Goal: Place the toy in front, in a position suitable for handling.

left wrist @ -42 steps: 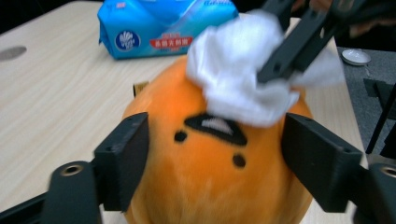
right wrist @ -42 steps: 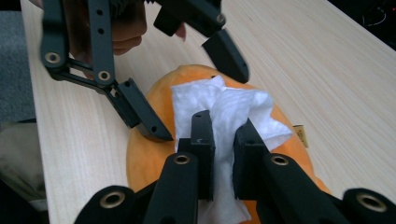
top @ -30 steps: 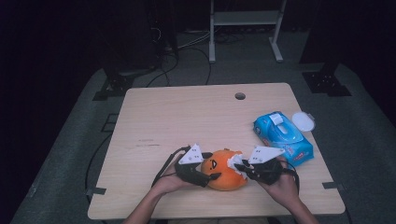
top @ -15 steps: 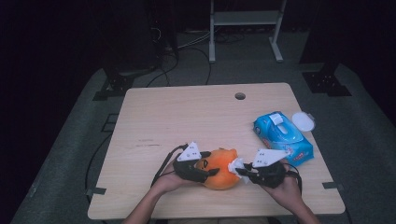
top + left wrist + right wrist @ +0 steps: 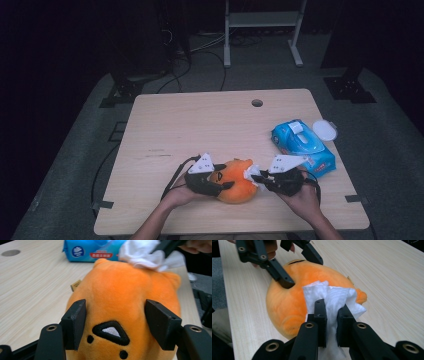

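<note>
Orange plush toy [image 5: 236, 181] clamped in left tongs [image 5: 116, 325], white tissue [image 5: 332, 300] pinched in right tongs [image 5: 331, 315]

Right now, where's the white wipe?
In the high view the white wipe sits at the near edge of the table, pinched in the right gripper and pressed against the right side of the orange plush toy.

A bare recording room, set up like a lab.
Beyond the grippers, a plain wooden table [image 5: 200, 125] stands on grey carpet [image 5: 390, 150] against dark surroundings, with loose cables [image 5: 210, 45], a white metal stand [image 5: 262, 30] and black tripod feet [image 5: 350, 87] behind it.
</note>
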### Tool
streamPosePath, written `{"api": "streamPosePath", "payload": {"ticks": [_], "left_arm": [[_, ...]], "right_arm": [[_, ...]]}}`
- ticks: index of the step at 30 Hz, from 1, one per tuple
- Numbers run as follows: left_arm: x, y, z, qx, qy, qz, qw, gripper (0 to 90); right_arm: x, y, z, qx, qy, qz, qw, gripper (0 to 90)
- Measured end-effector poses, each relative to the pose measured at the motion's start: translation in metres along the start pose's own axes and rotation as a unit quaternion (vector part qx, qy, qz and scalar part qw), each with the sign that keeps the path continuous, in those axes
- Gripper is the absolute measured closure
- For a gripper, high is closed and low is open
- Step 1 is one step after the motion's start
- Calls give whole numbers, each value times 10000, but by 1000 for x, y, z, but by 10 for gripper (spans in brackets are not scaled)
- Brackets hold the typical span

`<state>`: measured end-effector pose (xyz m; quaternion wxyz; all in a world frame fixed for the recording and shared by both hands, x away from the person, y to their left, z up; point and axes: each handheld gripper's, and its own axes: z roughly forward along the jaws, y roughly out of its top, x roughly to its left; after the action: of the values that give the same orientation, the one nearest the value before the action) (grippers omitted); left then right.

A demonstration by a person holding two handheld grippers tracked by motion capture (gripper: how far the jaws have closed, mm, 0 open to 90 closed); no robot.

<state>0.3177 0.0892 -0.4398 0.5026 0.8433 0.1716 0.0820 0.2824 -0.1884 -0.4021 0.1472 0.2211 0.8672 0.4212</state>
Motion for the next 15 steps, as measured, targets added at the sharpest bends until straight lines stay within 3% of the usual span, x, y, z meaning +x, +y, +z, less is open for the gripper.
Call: {"api": "streamPosePath", "payload": {"ticks": [1,5,6,8,11,15], "left_arm": [[2,0,0,-30,79,-155,9998,348],[5,-1,-1,-41,103,-317,9994,340],[5,-2,-1,-56,93,-316,9994,340],[3,-2,-1,-66,82,-245,9996,342],[0,-2,0,-70,-90,26,9999,356],[-6,0,3,-20,-246,243,9994,360]], "right_arm": [[5,1,-4,-36,167,-80,9998,805],[21,3,-11,-72,385,-328,9987,805],[24,3,-11,-47,349,-365,9987,805],[23,3,-9,10,316,-383,9988,805],[15,1,-6,6,211,-206,9996,805],[-1,-2,1,26,26,76,10000,805]]}}
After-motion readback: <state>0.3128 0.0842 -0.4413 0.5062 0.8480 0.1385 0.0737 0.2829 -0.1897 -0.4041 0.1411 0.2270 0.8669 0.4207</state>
